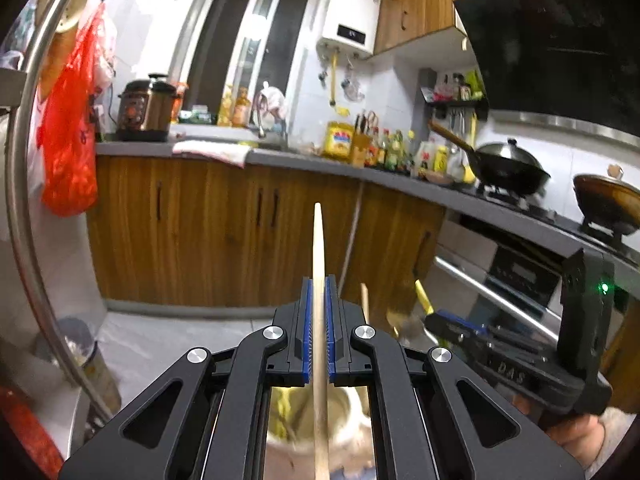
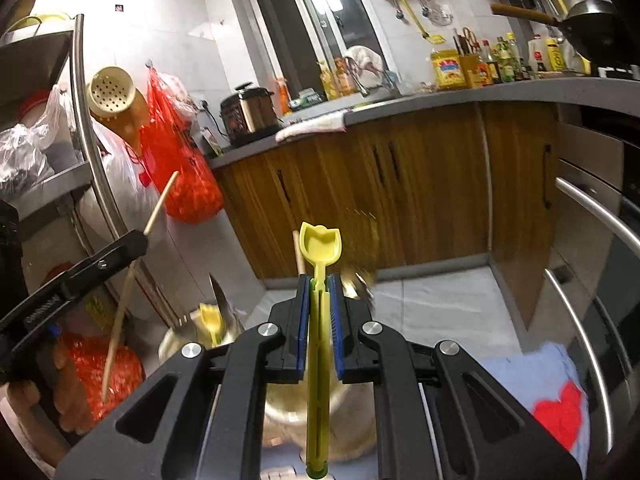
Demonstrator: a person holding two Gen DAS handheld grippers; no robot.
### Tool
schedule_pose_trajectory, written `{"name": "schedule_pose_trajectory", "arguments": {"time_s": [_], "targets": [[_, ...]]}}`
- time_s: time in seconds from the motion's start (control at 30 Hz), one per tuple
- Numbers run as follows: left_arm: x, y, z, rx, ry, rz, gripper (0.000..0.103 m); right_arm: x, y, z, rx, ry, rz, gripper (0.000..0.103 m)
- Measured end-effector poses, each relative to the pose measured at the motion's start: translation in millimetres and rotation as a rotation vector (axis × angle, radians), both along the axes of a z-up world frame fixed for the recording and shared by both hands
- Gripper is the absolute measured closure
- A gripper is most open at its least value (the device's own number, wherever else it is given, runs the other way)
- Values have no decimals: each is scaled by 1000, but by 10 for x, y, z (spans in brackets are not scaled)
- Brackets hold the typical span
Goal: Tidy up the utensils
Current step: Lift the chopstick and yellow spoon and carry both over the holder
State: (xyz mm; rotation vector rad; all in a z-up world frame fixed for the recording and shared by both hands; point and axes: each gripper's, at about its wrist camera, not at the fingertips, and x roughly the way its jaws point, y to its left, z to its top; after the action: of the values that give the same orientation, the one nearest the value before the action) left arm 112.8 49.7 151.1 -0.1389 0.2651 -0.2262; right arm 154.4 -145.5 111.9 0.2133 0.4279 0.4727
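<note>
My left gripper (image 1: 319, 284) is shut on a wooden chopstick (image 1: 318, 248) that stands upright between its blue pads. It also shows in the right wrist view (image 2: 132, 242), holding the same chopstick (image 2: 160, 202). My right gripper (image 2: 319, 280) is shut on a yellow plastic spoon (image 2: 320, 242), bowl end up. The right gripper (image 1: 448, 322) shows in the left wrist view, low right. Below both grippers stands a pale utensil holder (image 2: 176, 344) with a yellow utensil (image 2: 210, 318) and a knife (image 2: 221, 298) in it; it is blurred in the left wrist view (image 1: 348, 404).
Wooden cabinets (image 1: 224, 232) under a grey counter (image 1: 312, 160) face me. A metal rack pole (image 1: 24, 184) and a red bag (image 1: 70, 140) are at left. An oven with bar handles (image 2: 592, 208) is at right. A blue cloth (image 2: 536, 384) lies low right.
</note>
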Motion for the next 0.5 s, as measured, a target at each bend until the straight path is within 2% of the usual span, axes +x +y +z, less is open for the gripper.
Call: {"name": "schedule_pose_trajectory", "arguments": {"time_s": [0.27,0.5], "targets": [[183,47,-25,-61,-131,26,97,244,160,2,44,-122,3,93],[284,20,-174,-42,-180,56,97,328,167,-172,81,-154,31,93]]}}
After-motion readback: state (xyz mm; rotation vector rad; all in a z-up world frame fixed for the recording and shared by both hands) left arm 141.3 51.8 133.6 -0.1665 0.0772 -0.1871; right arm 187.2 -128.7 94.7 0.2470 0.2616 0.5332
